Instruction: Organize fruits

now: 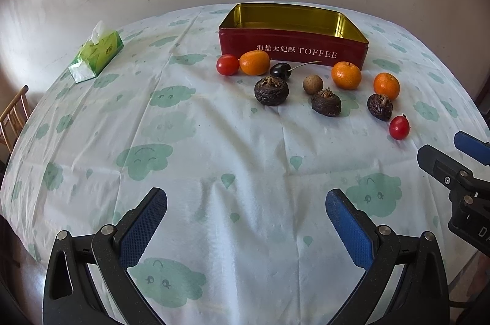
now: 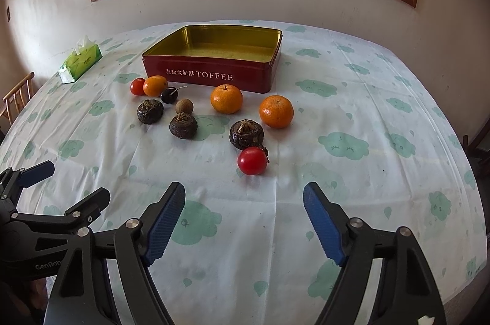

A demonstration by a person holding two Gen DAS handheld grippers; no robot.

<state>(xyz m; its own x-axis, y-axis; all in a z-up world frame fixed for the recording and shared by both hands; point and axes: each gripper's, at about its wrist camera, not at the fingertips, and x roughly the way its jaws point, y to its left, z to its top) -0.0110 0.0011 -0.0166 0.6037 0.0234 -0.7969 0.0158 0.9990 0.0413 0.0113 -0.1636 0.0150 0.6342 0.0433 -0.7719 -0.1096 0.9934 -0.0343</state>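
Fruits, ten small round pieces, lie loose on the cloud-printed white tablecloth (image 2: 352, 202) ahead of both tools, none yet in the open red toffee tin with the gold inside (image 2: 214, 74).

The right gripper (image 2: 244, 221) has its blue-padded jaws wide apart over bare cloth, holding nothing. The left gripper (image 1: 246, 221) hangs the same way, jaws spread and empty, with its own stretch of bare cloth between them.

Just beyond the right jaws sits a glossy red cherry tomato (image 2: 252, 160), the nearest piece. Right behind it, almost touching, is a dark brown knobbly water chestnut (image 2: 246, 134), and past that a bright orange mandarin (image 2: 276, 111).

Further out lie a second mandarin (image 2: 226, 98), two more dark chestnuts (image 2: 183, 125) (image 2: 150, 111), a tan longan (image 2: 184, 106), a black cherry with a stem (image 2: 169, 95), an oval kumquat (image 2: 155, 85) and another red tomato (image 2: 137, 86), all near the tin's front wall. Far to the left is a green tissue pack (image 2: 80, 60).

The risks, as I judge them:
- The near tomato is smooth and round, so a pad that meets it off-centre could roll it away.
- A hard squeeze may split its skin.
- Closing around it could nudge the chestnut behind.
- The tin wall is tall, so a low carry might clip its rim.
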